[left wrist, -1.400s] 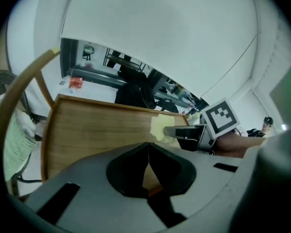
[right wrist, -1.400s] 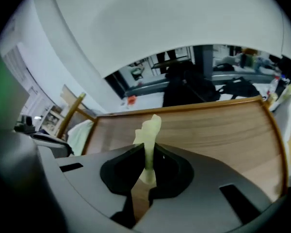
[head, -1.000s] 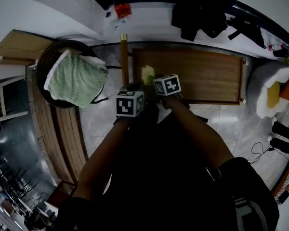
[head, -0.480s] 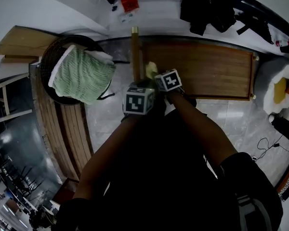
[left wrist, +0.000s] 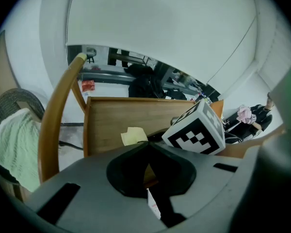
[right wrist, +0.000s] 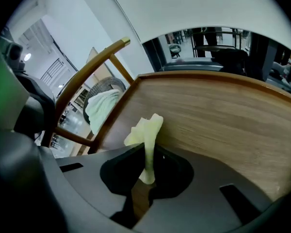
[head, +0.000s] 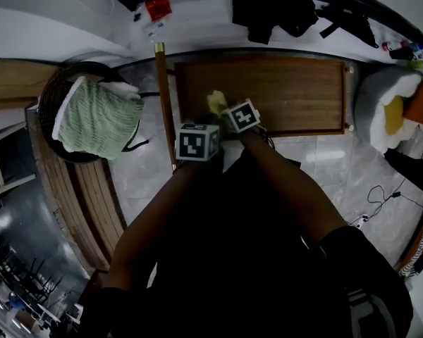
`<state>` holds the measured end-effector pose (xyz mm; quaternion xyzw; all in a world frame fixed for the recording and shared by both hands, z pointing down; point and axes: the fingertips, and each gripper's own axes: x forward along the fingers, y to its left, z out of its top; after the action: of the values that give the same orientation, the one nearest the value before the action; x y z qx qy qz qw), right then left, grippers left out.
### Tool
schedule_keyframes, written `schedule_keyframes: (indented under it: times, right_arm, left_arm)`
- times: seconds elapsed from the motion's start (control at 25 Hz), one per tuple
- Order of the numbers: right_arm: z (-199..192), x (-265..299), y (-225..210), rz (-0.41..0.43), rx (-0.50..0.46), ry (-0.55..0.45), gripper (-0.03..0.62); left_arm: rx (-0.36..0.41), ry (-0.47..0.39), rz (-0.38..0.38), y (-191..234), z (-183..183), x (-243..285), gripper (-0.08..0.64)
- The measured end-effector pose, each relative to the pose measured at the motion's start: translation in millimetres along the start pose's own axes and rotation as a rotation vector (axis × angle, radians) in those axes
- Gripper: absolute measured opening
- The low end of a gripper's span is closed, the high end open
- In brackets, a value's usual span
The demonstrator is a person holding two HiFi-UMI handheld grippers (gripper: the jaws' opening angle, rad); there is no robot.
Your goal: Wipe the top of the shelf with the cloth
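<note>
The shelf top (head: pixel 282 90) is a brown wooden board lying across the head view. A small pale yellow cloth (head: pixel 216 103) rests on its near left part. My right gripper (head: pixel 224 113) is shut on the cloth (right wrist: pixel 146 130), which stands up out of the jaws over the wood (right wrist: pixel 223 115). My left gripper (head: pixel 199 127) sits just left of it at the shelf's front edge, its jaws closed tip to tip with nothing between them (left wrist: pixel 148 147). In the left gripper view the cloth (left wrist: pixel 133 136) and the right gripper's marker cube (left wrist: pixel 196 132) lie ahead.
A dark basket (head: pixel 53 97) holding a green-and-white towel (head: pixel 99 118) stands left of the shelf. A wooden rail (head: pixel 164 97) runs between them. Dark clothing (head: pixel 268 9) lies behind the shelf, and a white and yellow cushion (head: pixel 395 111) is at the right.
The right gripper with the cloth has slid a little to the right, away from the shelf's left edge. The left gripper stays beside it. The head view has shifted.
</note>
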<state>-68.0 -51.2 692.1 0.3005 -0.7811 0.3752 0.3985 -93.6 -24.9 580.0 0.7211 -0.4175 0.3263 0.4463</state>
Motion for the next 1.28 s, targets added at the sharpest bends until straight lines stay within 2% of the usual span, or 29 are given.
schedule_keyframes:
  times: [0.24, 0.8, 1.28]
  right_arm:
    - [-21, -30, -43, -0.012, 0.009, 0.008, 0.041]
    - [-72, -99, -148, -0.072, 0.054, 0.001, 0.041]
    - [-118, -174, -259, -0.209, 0.121, -0.024, 0.041]
  left_arm:
    - [-0.001, 0.020, 0.008, -31, -5, 38, 0.011]
    - [0.028, 0.050, -0.005, -121, 12, 111, 0.011]
    - [0.053, 0.051, -0.116, -223, 23, 169, 0.011]
